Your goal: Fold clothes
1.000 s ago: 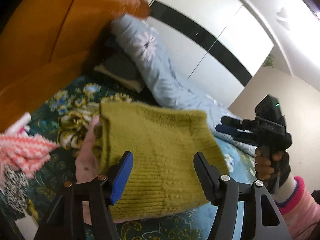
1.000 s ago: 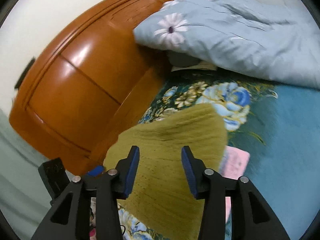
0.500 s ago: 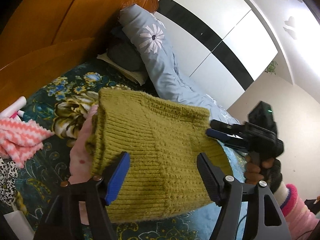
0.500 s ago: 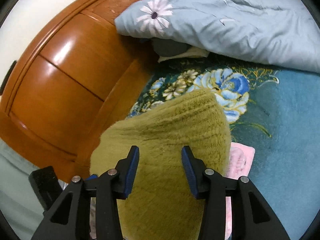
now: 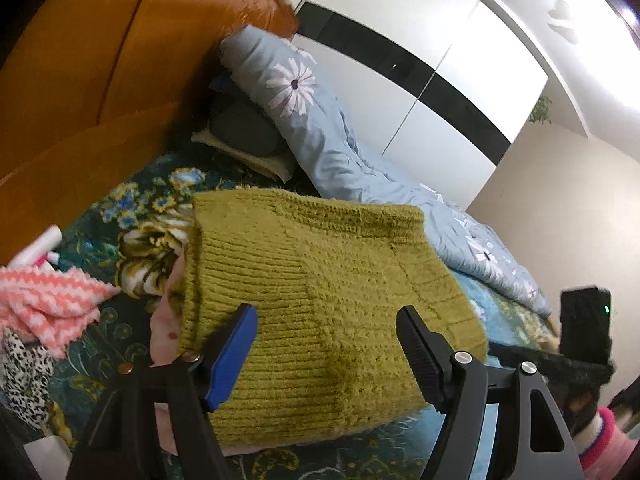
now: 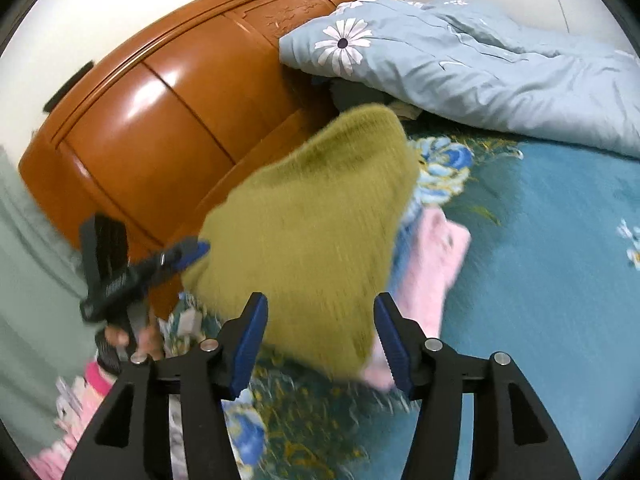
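Bedspread point(image 5: 120, 320), teal with flowers: we log it as the base. Folded olive knit sweater point(image 5: 320, 320): lies on a pink garment point(image 6: 436, 264), long axis running from us toward the headboard point(image 6: 180, 128), ribbed edge nearest the left gripper point(image 5: 324, 344). Half a second ago it hung higher. Left jaws opening, nothing clamped. Right gripper point(image 6: 320, 336): jaws widening, pads clear of the knit.

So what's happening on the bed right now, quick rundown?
Left gripper and right gripper both opening, pads off the cloth. Green knit sweater folded, lying atop a pink garment. Nothing in the way.
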A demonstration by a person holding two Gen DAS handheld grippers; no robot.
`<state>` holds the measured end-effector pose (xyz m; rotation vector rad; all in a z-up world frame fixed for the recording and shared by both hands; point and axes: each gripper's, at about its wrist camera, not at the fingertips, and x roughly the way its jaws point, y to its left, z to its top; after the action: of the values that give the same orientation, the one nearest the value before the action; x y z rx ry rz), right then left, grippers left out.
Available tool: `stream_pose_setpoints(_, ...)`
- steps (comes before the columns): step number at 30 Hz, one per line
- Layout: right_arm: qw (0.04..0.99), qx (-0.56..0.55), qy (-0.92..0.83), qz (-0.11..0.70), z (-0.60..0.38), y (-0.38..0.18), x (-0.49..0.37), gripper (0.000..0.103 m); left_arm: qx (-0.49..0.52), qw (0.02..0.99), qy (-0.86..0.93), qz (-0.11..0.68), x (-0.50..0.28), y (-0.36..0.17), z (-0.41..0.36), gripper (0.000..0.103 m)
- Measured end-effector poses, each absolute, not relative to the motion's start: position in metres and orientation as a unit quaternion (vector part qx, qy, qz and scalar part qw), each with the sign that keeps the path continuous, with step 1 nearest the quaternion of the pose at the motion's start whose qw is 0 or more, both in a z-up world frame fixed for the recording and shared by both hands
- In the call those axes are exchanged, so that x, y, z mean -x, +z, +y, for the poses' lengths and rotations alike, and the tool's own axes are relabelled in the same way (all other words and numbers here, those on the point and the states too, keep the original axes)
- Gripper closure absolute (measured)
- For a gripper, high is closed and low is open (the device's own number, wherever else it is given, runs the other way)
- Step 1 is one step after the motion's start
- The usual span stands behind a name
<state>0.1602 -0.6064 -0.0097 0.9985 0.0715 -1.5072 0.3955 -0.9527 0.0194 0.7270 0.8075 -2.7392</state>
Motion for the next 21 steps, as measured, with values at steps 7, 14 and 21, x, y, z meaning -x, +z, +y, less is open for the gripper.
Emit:
stream_pose_setpoints(7,0.608,-0.424,-0.671,0.032,-0.565,-0.058,-0.171,0.045,-0.228,0.153,-0.944,0.183,-0.395,0.018,-0.924,0.027)
stream_pose_setpoints(14,0.605,-0.403,-0.687,0.008,-0.533,-0.083,-0.169,0.044,-0.229,0.206,-0.935,0.178,-0.391,0.021,-0.898,0.027)
stream_pose_setpoints(21,0.626,-0.352,-0.695,0.014,-0.505,-0.082,-0.173,0.043,-0.195,0.243,-0.922,0.230,-0.412,0.013,-0.844,0.006)
